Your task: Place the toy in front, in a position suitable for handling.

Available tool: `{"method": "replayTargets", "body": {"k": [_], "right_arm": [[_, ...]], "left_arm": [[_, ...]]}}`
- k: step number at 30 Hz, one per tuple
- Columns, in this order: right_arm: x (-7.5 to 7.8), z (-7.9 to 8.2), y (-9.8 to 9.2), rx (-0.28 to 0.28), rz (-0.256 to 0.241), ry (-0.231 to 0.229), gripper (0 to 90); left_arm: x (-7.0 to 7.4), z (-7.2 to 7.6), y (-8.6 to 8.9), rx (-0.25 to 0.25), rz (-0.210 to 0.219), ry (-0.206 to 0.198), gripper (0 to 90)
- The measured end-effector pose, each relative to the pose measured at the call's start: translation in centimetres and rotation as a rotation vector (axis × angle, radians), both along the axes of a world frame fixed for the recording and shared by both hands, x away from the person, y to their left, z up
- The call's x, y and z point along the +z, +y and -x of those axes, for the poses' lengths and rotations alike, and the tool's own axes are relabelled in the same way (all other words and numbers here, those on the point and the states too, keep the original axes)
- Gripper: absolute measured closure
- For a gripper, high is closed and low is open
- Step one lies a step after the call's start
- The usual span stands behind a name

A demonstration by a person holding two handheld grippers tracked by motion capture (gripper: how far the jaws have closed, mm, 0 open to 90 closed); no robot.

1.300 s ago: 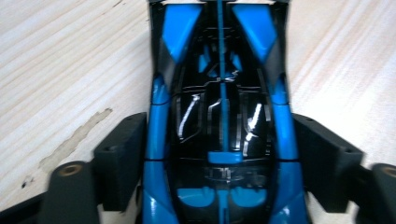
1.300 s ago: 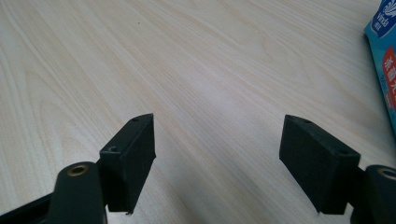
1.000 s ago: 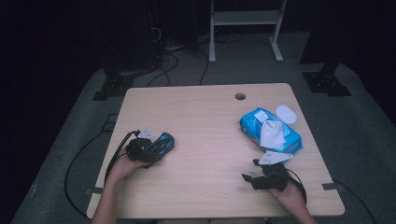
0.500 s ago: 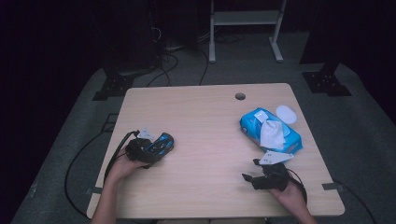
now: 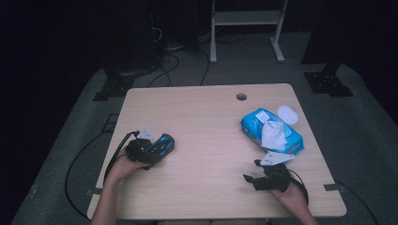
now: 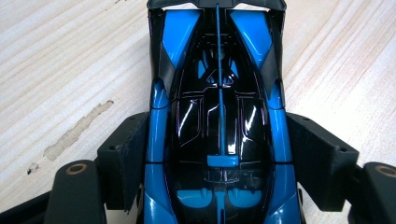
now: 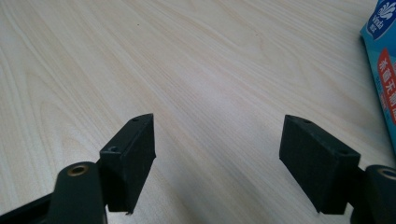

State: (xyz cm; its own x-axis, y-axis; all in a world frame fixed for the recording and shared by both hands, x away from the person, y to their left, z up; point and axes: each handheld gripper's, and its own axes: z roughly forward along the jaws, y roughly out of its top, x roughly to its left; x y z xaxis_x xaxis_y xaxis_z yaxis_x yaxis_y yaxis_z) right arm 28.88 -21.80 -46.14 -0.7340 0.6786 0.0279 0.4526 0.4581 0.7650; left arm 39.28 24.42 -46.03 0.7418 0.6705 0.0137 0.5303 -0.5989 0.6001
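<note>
Blue toy car (image 6: 218,126), one, in left tool (image 6: 217,158); one wipes pack (image 5: 272,131).

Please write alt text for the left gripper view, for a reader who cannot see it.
A glossy blue and black toy car sits between the left gripper's two black jaws, which press on its sides. Under it lies a pale wooden table with a small scuff mark.

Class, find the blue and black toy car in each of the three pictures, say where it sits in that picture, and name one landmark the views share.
High view: the toy car lies at the table's left, in the left gripper.
Left gripper view: the car runs up the centre, clamped between the two black jaws.
Right gripper view: not in it; open jaws over bare wood, with the blue wipes pack at the right edge.
Shared landmark: the pale wood-grain tabletop.
</note>
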Motion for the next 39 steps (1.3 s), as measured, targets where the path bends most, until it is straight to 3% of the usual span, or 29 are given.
{"method": "replayTargets", "body": {"k": [2,4,8,15,16,19,25,34,39], "right_arm": [[0.0,0.0,0.0,-0.001,-0.001,0.003,25.8],[0.0,-0.1,0.0,-0.002,-0.003,0.003,25.8],[-0.1,-0.1,0.0,-0.002,-0.002,0.010,25.8],[0.0,-0.1,0.1,0.001,-0.003,0.005,25.8],[0.1,0.0,0.0,-0.002,-0.004,0.003,25.8],[0.1,0.0,-0.1,-0.002,-0.008,-0.001,25.8],[0.1,-0.1,-0.2,-0.005,-0.013,-0.002,25.8],[0.2,0.0,-0.3,-0.004,-0.016,-0.005,25.9],[0.2,0.0,-0.3,-0.006,-0.020,-0.006,25.8]], "left_arm": [[0.0,0.0,0.0,0.002,0.001,0.006,25.5],[-0.1,-0.1,-0.2,-0.029,-0.041,0.030,21.5],[0.0,-0.4,-0.5,-0.060,-0.059,0.045,18.9],[0.3,-1.1,-0.6,-0.092,-0.088,0.066,23.4],[0.5,-1.1,-0.6,-0.099,-0.109,0.062,24.8],[0.5,-1.1,-0.5,-0.100,-0.105,0.058,25.7],[0.7,-1.0,0.0,-0.093,-0.049,0.044,26.4],[1.0,-0.9,0.1,-0.096,-0.053,0.040,26.6],[1.4,-0.9,0.2,-0.093,-0.004,0.025,26.6]]}}
